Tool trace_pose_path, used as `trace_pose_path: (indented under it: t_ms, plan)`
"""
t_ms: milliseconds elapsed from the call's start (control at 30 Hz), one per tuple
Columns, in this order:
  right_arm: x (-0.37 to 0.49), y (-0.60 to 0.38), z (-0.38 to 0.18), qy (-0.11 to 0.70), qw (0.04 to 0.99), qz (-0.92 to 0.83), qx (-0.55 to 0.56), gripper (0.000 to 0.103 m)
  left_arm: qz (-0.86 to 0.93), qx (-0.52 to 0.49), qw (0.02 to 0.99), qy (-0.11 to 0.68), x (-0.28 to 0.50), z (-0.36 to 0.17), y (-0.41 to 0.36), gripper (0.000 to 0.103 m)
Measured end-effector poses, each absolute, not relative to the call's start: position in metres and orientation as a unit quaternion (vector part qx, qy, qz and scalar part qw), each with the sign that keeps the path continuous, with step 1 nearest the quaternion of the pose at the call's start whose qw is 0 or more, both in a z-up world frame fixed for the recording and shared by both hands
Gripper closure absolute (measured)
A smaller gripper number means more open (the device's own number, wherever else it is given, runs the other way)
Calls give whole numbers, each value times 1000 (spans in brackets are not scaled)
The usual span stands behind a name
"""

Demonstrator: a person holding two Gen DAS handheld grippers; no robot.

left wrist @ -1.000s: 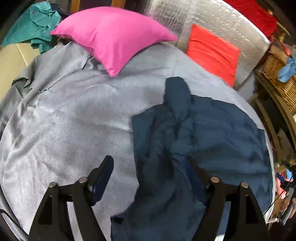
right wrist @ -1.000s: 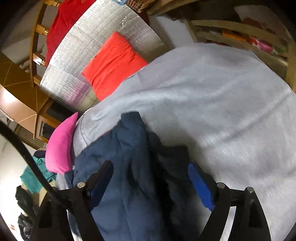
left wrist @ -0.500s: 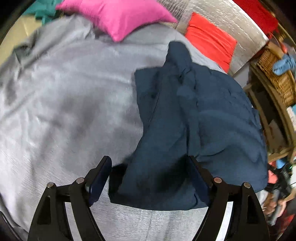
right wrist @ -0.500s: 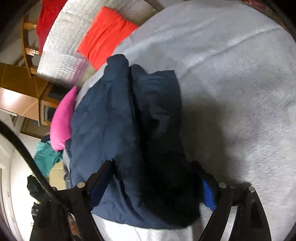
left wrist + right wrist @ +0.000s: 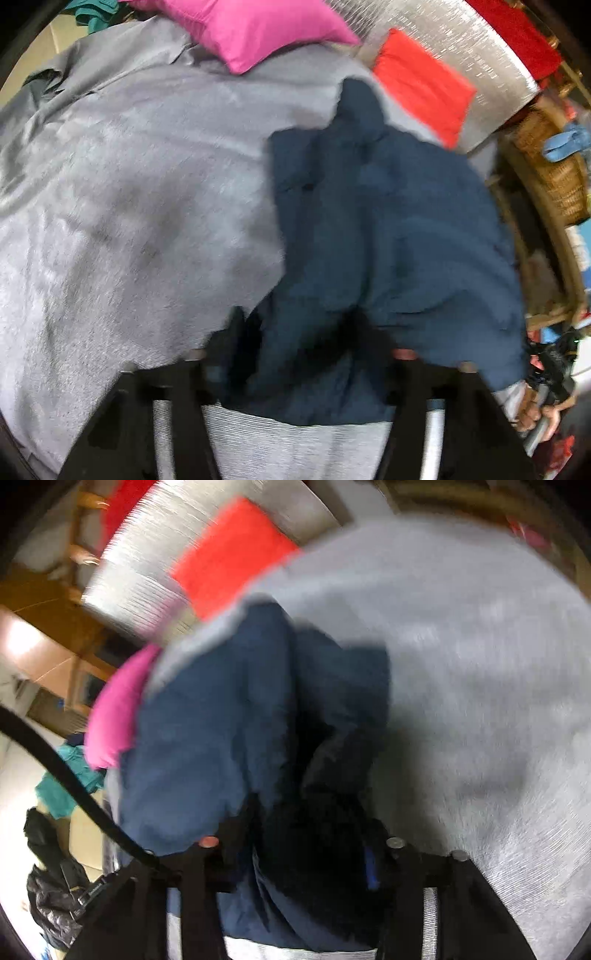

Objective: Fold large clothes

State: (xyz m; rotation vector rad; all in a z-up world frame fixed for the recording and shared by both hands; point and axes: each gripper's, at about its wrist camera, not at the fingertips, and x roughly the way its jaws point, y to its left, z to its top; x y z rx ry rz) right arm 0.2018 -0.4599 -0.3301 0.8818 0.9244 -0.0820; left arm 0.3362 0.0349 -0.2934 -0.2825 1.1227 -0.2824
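Both hand-held grippers apparently pinching navy garment (image 5: 388, 229) near hem, bare grey bedcover (image 5: 129, 206) leftward, frames blurred

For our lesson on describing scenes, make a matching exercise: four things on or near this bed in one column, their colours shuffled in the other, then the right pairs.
Things:
1. Garment being folded
2. Bed cover
3. Pillow at the far left
4. Cushion against the silver panel

Colours:
A. Grey
B. Red-orange
C. Navy blue
D. Pink

Pairs: 1-C, 2-A, 3-D, 4-B
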Motion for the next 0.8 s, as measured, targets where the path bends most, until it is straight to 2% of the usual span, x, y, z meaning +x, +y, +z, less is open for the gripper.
trace_pose_path:
  t_ms: [100,200,267,367,433,667,800]
  plan:
    - [192,-465,-318,421,803,-43,420,43,-117,-119,838,520,329,-285,32,33]
    - [169,-466,-298,398,820,-68,406,31,-103,-94,854,502,315,-272,28,34]
    - [151,-468,-289,381,822,-70,418,28,-95,-92,860,494,302,-266,29,34]
    - [114,-466,-288,351,816,-51,457,25,-110,-137,864,471,271,-256,36,33]
    - [109,-453,-293,343,806,-7,482,20,-133,-167,861,461,256,-254,34,27]
    - [152,-395,-339,392,740,72,542,19,-146,-265,815,494,261,-281,4,25]
    - [167,-388,-356,365,720,53,588,19,-116,-309,802,498,266,-298,-5,25]
